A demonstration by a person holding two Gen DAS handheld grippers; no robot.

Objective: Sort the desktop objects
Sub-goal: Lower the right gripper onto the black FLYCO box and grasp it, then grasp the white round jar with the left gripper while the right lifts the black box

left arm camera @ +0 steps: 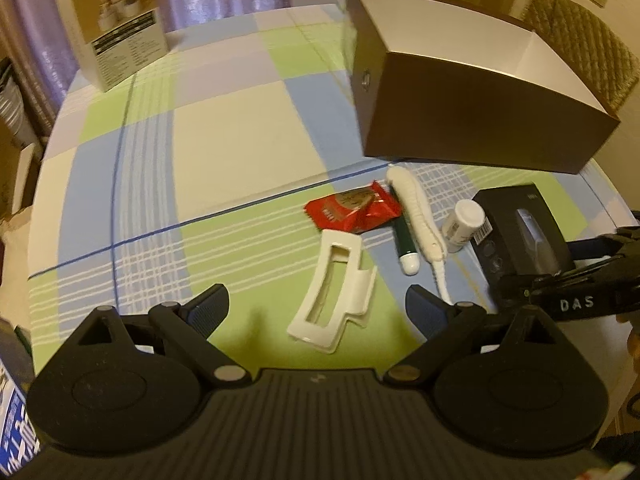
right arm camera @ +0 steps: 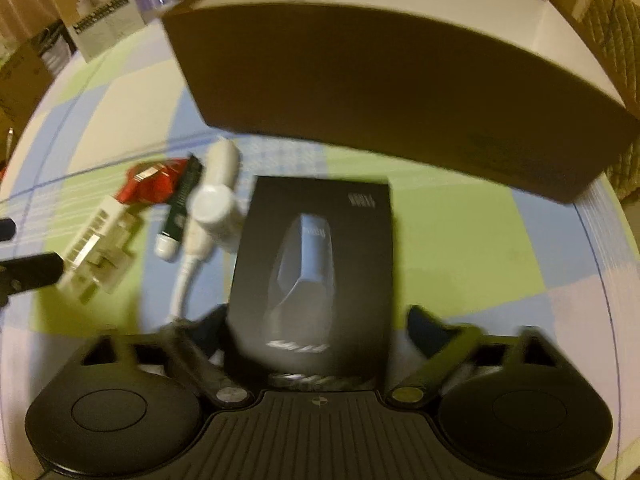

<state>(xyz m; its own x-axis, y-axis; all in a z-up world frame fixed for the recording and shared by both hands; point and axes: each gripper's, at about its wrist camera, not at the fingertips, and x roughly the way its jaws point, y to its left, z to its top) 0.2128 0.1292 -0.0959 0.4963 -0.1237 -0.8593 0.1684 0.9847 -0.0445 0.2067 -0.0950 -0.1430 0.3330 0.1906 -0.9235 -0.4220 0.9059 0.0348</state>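
We held the left gripper [left arm camera: 318, 306] wide open just behind the white plastic insert [left arm camera: 333, 289]. Our right gripper [right arm camera: 314, 320] was spread wide around the black product box [right arm camera: 316, 256], fingers apart from it.

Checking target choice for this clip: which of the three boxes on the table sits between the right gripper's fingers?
The black box with the grey product picture, lying flat between the open right gripper. The brown open box and white printed box stand farther back.

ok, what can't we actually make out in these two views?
- Inside of the brown box: both views see mostly its outer walls; contents hidden.
- Right tool: right wrist view is motion-blurred, so contact with the black box is unclear.
- Print on the black box: blurred, unreadable.
- White bottle label: too small.
- White plastic holder: smeared in the right wrist view.
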